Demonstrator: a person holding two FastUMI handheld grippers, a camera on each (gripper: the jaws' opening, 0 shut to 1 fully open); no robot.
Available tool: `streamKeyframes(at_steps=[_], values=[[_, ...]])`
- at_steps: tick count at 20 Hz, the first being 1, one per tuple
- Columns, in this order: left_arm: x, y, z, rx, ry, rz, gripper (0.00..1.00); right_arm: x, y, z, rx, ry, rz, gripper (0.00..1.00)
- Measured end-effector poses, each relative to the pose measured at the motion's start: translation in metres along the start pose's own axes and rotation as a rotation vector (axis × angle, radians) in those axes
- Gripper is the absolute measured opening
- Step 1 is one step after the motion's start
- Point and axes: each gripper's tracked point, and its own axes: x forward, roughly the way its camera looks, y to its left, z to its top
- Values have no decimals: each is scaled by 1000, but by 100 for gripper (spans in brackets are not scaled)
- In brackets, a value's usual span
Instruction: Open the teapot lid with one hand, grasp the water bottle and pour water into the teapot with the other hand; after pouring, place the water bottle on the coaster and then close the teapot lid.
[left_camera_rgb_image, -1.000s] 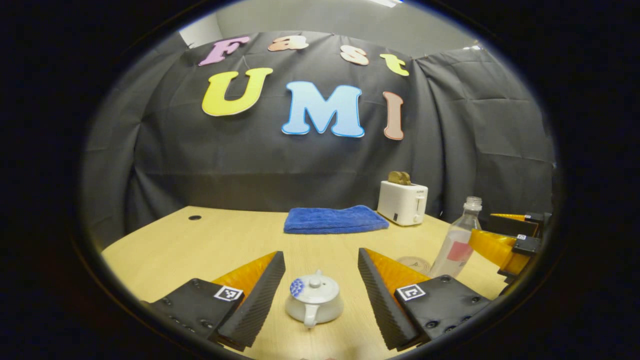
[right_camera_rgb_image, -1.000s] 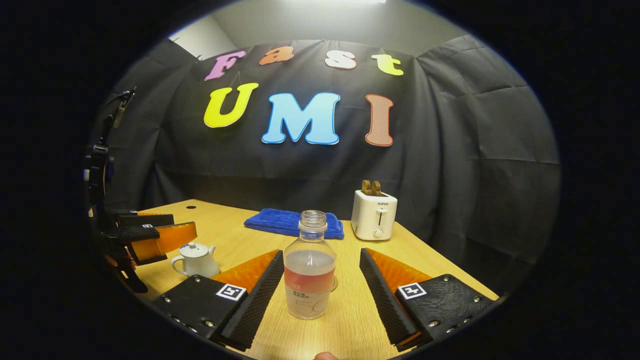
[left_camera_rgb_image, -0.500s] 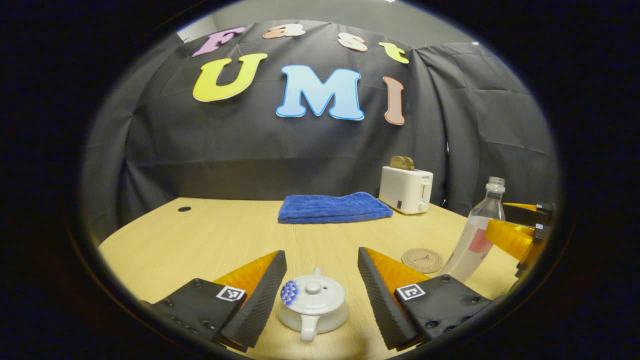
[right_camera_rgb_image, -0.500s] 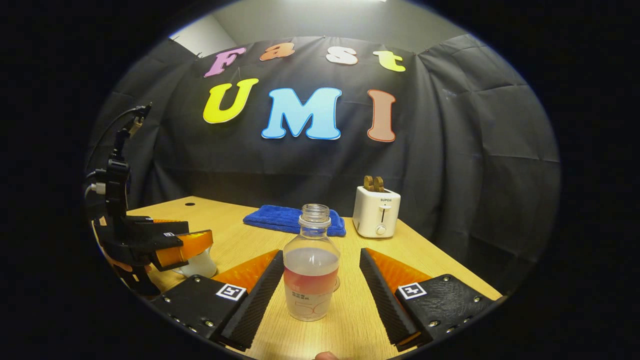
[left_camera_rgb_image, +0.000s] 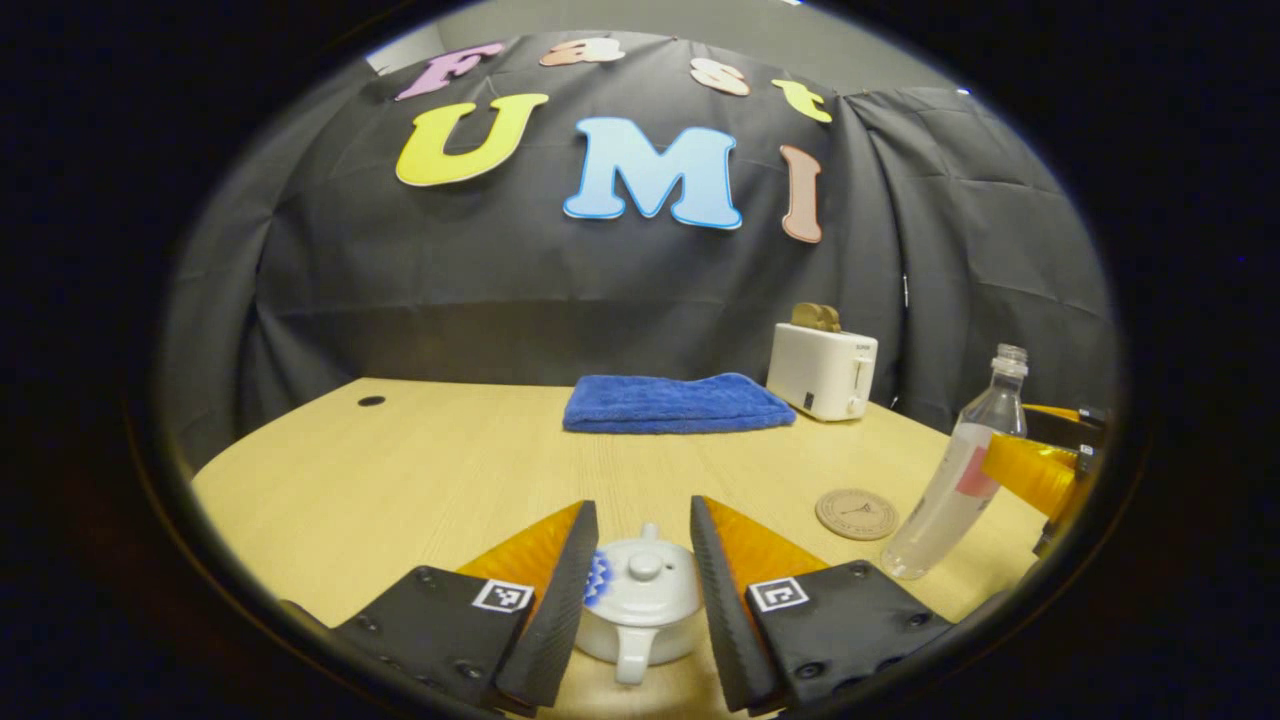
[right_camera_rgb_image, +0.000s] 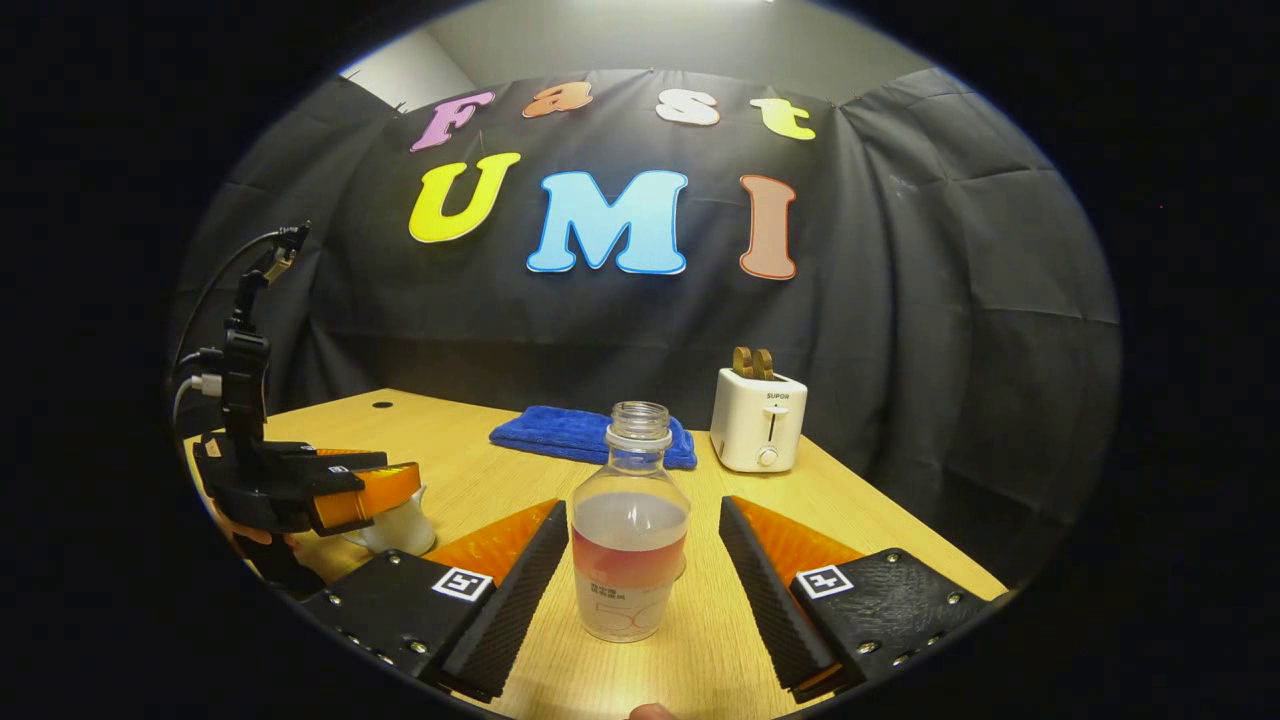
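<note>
A small white teapot (left_camera_rgb_image: 640, 615) with a knobbed lid (left_camera_rgb_image: 645, 585) stands on the wooden table (left_camera_rgb_image: 400, 470), its handle toward me. My left gripper (left_camera_rgb_image: 643, 508) hangs just over it, open, fingers narrowed to either side of the knob with small gaps. In the right gripper view the left gripper (right_camera_rgb_image: 350, 490) covers the top of the teapot (right_camera_rgb_image: 400, 525). An uncapped, partly filled clear water bottle (right_camera_rgb_image: 630, 540) stands upright between the open fingers of my right gripper (right_camera_rgb_image: 643, 510), untouched. A round coaster (left_camera_rgb_image: 857, 513) lies left of the bottle (left_camera_rgb_image: 950, 490).
A folded blue towel (left_camera_rgb_image: 675, 403) lies at the back of the table. A white toaster (left_camera_rgb_image: 822, 372) with toast in it stands to its right. A small round hole (left_camera_rgb_image: 371, 401) sits in the far left of the tabletop.
My left gripper has dropped closer over the teapot and its fingers have narrowed around the lid knob. The right gripper has barely moved; the bottle still stands between its fingers.
</note>
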Motion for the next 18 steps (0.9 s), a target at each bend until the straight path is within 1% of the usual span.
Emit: streamKeyframes(at_steps=[6,9,12,13,14,15,16,17,18], values=[[0,2,1,65,1,9,39,3,3,-8,-13,22,4,95],[-3,-1,1,88,-7,12,39,4,5,-9,-11,28,6,95],[-4,-4,2,103,-14,5,43,4,5,-9,-9,26,7,95],[-2,0,-1,109,-9,23,40,4,5,-9,-9,26,7,95],[0,1,-2,119,-16,29,41,5,5,-10,-11,27,7,95],[0,2,0,125,-23,34,38,5,5,-10,-13,29,6,95],[-2,1,2,114,-29,36,30,6,5,-11,-15,32,4,95],[-1,2,2,120,-30,38,29,6,4,-12,-16,35,4,95],[1,3,2,113,-36,46,25,6,5,-13,-15,37,5,95]])
